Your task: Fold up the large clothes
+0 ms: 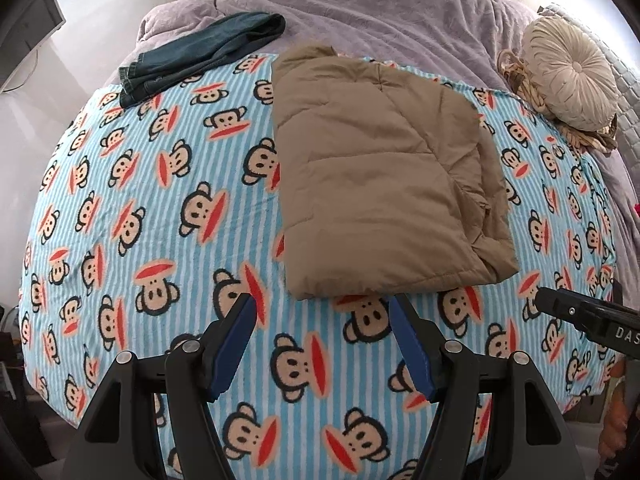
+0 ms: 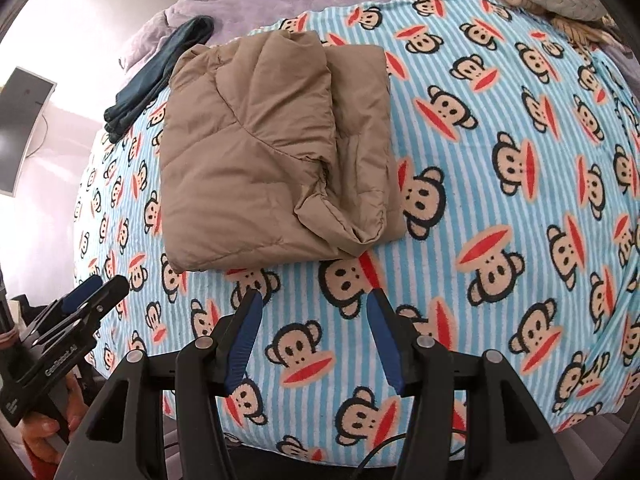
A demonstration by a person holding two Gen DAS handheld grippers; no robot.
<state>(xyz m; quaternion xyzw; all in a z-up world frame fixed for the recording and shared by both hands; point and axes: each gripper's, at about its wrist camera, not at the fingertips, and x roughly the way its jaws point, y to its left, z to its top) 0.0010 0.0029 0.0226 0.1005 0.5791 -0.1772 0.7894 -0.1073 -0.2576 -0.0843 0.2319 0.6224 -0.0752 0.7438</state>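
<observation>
On the monkey-print blanket (image 1: 168,208), roughly at its middle, I see the tan padded jacket (image 1: 380,184) lying folded into a thick rectangle, with one layer doubled over the top and a puffy rolled edge at its near right corner. My left gripper (image 1: 322,300) hovers just short of the jacket's near edge, its blue-padded fingers (image 1: 234,344) spread wide with nothing between them. My right gripper (image 2: 314,294) sits on the same near side of the jacket, likewise spread and holding nothing, its tips over bare blanket just below the jacket's lower edge. From the right wrist view I catch the left gripper off to the jacket's near left, gripped in a hand (image 2: 52,420). Beyond the jacket's far left corner lies a folded pair of dark jeans (image 1: 200,54), half on the monkey blanket and half on the lavender bedspread (image 1: 380,12) behind it. Past the jacket's far right corner rests a round pleated cream cushion (image 1: 568,76) against a woven basket (image 1: 524,80).
</observation>
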